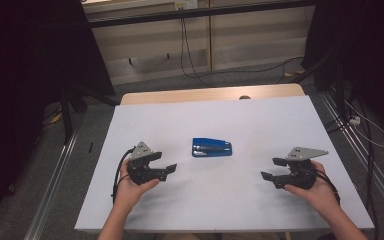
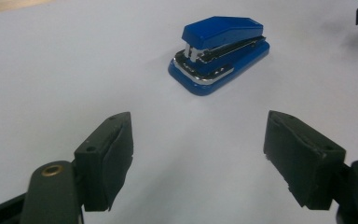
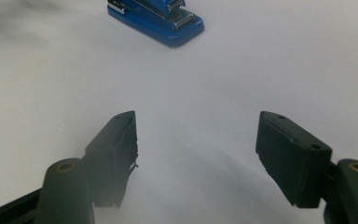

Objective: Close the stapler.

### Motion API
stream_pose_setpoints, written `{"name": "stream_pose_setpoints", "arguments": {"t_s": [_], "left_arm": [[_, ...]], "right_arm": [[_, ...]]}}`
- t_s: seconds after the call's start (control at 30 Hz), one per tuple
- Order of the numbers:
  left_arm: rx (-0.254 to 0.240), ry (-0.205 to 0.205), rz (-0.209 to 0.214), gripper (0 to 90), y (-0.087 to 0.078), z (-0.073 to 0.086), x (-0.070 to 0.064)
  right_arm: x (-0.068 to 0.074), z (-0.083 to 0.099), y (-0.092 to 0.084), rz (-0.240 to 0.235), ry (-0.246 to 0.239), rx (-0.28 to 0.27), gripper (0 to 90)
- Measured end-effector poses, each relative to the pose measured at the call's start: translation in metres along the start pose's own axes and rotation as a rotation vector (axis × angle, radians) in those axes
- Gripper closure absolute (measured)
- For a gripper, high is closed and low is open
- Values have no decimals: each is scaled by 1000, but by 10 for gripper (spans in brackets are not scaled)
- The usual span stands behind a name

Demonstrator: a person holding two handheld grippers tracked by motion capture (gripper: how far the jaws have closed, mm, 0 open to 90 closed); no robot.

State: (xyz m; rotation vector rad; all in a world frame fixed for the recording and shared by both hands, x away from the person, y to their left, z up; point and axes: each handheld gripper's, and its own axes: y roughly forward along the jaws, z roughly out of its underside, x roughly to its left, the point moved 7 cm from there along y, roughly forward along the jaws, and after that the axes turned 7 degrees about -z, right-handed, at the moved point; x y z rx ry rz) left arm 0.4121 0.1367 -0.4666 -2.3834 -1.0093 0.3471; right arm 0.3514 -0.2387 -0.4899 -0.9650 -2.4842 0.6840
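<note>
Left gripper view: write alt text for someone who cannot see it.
A small blue stapler with a chrome base edge lies on a white table, apart from and ahead of the left gripper. The gripper's two black fingers stand wide open in the foreground with nothing between them.

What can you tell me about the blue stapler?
The stapler is small, with a shiny blue top and base that look like plastic, and silvery metal between them. It is closed and lies flat on its base on the white table, about midway between the two grippers. Nothing touches it but the table. In the left gripper view, the metal front end points toward the camera.
</note>
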Motion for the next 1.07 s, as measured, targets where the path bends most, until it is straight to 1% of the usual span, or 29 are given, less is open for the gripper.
{"name": "stream_pose_setpoints", "arguments": {"t_s": [0.1,0.23,0.4,0.57,0.7,0.73,0.9,1.07], "left_arm": [[-1,-13,-9,219,-3,2,3],[-6,-13,-20,198,-8,3,6],[-10,-13,-29,173,-16,7,11],[0,-16,-46,152,-24,16,19],[0,-34,-51,133,-32,22,24],[0,-33,-54,129,-34,23,25],[-3,-44,-62,122,-37,26,29],[16,-32,-65,122,-36,28,30]], "right_arm": [[-1,3,-3,4,4,-1,288],[-1,4,-6,8,4,-5,285],[2,4,-8,13,-6,-12,276],[5,7,-10,7,-8,-14,259],[6,7,-9,6,-12,-12,254],[6,7,-9,6,-15,-12,253],[6,7,-8,5,-12,-14,249],[7,7,-6,-4,-15,-14,239]]}}
